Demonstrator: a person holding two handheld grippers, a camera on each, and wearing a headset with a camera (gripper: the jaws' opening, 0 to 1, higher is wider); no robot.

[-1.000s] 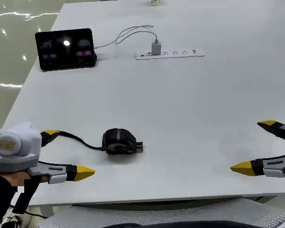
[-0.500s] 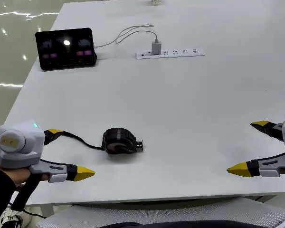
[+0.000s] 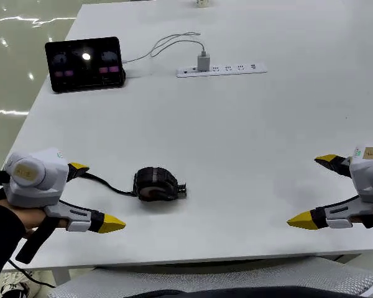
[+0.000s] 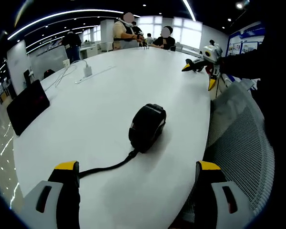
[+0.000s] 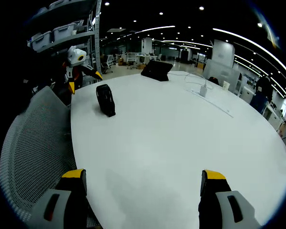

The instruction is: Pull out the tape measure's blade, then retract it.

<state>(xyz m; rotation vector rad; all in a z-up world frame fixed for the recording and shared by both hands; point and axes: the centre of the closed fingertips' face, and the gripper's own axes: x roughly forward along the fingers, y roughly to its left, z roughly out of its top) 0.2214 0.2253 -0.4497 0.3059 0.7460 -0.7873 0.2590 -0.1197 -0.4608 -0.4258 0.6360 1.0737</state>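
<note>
A black tape measure (image 3: 156, 184) lies on the white table (image 3: 236, 130) near its front edge, with a black wrist strap (image 3: 105, 184) trailing to the left. My left gripper (image 3: 94, 194) stands open just left of it, the strap running between its yellow-tipped jaws; in the left gripper view the tape measure (image 4: 147, 126) lies ahead of the left gripper (image 4: 136, 171). My right gripper (image 3: 312, 189) is open and empty at the table's front right, far from the tape measure (image 5: 105, 99), which the right gripper view shows beyond the right gripper (image 5: 142, 178).
A dark tablet (image 3: 85, 63) stands at the back left. A white power strip (image 3: 222, 69) with a plugged charger and white cable (image 3: 168, 43) lies at the back middle. A grey mesh chair back (image 3: 217, 282) sits below the table's front edge.
My left gripper has shifted slightly right toward the tape measure. My right gripper has moved left and inward over the table. The tape measure has not moved.
</note>
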